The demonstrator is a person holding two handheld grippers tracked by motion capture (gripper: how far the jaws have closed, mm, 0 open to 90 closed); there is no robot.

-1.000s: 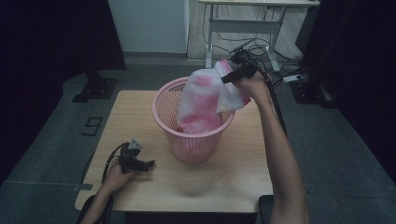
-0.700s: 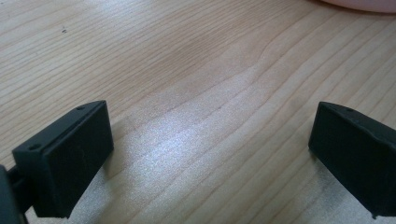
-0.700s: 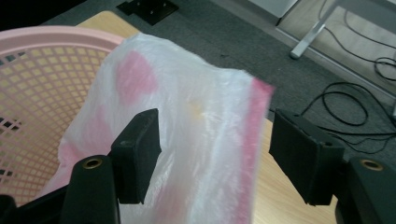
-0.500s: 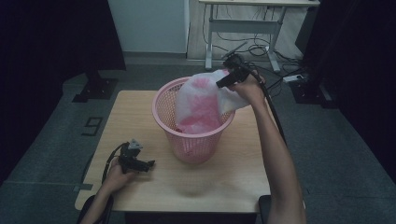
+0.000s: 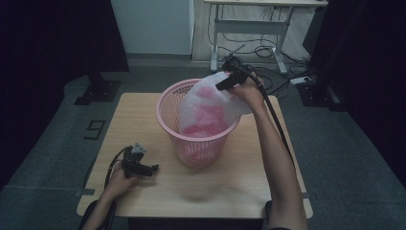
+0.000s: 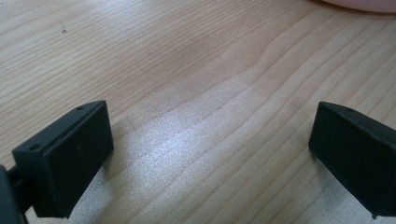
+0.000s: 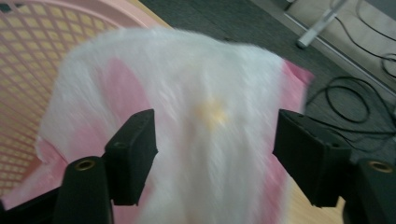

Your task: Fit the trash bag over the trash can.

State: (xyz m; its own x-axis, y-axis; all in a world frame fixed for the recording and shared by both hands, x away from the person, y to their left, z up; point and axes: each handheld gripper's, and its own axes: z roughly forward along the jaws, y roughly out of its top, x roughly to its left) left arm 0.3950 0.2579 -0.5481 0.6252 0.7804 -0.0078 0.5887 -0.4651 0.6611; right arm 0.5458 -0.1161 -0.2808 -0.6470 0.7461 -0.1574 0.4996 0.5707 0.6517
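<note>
A pink mesh basket (image 5: 198,148) stands at the middle of the wooden table (image 5: 230,191). A thin white plastic bag (image 5: 206,108) sits in it, and its top rises above the basket's right rim. My right gripper (image 5: 224,85) is at the bag's upper right edge, pointing left. In the right gripper view the jaws (image 7: 215,144) stand apart. The blurred bag (image 7: 210,93) spreads between and beyond them, over the basket (image 7: 28,60). No pad visibly presses on it. My left gripper (image 5: 152,168) rests on the table's front left, open (image 6: 210,154) over bare wood.
A desk with metal legs (image 5: 249,33) stands behind the table, with cables (image 5: 268,50) on the floor under it. A dark stand base (image 5: 98,91) sits on the floor at the back left. The basket's foot (image 6: 359,4) edges the left gripper view.
My right hand has moved left and down, bringing the bag's top over the basket's opening. The left hand has kept still.
</note>
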